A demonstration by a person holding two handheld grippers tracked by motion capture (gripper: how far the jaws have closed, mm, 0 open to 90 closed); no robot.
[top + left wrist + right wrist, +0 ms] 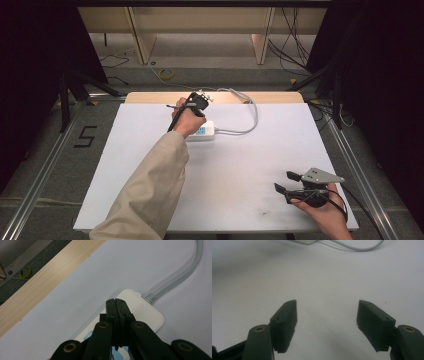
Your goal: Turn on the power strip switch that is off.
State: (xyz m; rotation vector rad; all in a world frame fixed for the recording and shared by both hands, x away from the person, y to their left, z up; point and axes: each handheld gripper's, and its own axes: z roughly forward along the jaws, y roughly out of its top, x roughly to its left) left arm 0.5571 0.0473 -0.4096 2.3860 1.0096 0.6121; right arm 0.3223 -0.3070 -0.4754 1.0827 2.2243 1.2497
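Observation:
A white power strip lies at the back middle of the white table, and its grey cable loops off to the right and back. My left gripper is shut, its black jaws pressed together with nothing between them. Its tips hang over the strip's cable end; whether they touch it I cannot tell. From above, the left gripper sits in a hand with a beige sleeve. My right gripper rests open near the front right corner, with bare table between its jaws.
A wooden strip borders the table's far edge. Beyond it lie floor cables and a yellow ring. Metal rails run along both sides, and dark curtains stand left and right. The cable curves far ahead of the right gripper.

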